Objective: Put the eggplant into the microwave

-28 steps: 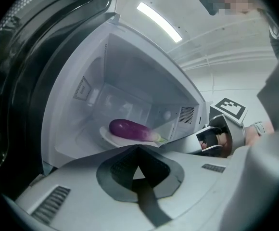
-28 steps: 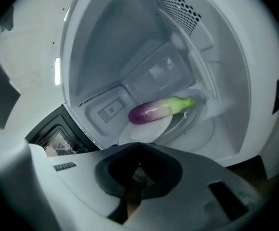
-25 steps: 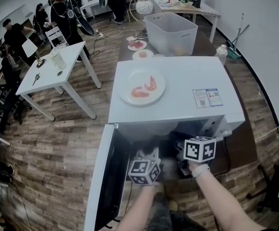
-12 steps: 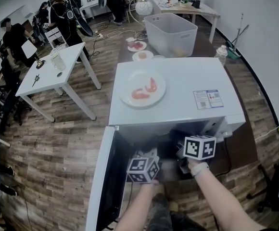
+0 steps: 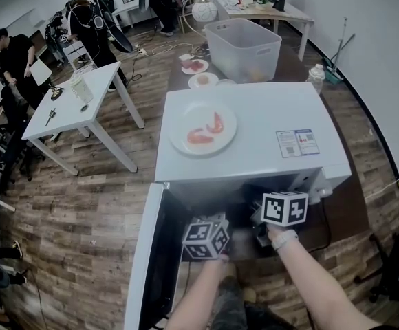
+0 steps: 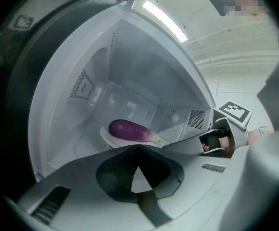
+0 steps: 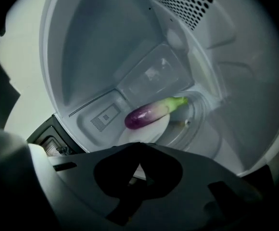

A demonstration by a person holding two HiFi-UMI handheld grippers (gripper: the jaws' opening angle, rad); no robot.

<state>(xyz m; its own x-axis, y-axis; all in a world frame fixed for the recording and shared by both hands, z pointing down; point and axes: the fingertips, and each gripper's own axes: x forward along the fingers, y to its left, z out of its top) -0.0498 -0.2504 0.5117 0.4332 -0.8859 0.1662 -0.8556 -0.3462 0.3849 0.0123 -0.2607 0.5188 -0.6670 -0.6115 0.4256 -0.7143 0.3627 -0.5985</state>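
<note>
A: Whereabouts of the eggplant (image 6: 130, 130)?

B: Already inside the microwave (image 5: 254, 126). Lying on its side across a white plate (image 6: 107, 137) on the cavity floor, green stem end toward the right. Door (image 5: 144, 253) swung wide at left, presumably to leave room for both arms.

A: And the left gripper (image 6: 138, 147)?

B: Closed tip to tip, nothing pinched. Held at the near mouth of the cavity, aimed at the plate's near rim. Impossible to judge any contact with that rim.

A: Right gripper (image 7: 139, 146)?

B: Much the same: shut, empty, pointing in from the right and a little downward. Clear of the eggplant, which lies beyond the tips.

A: Reading of the stage?

B: Looks like placement done, going by the resting eggplant and the empty tongs. Probably left to do: backing both out, then perhaps shutting the door. Worth minding the plate rim on the way out, to avoid dragging it along.
</note>
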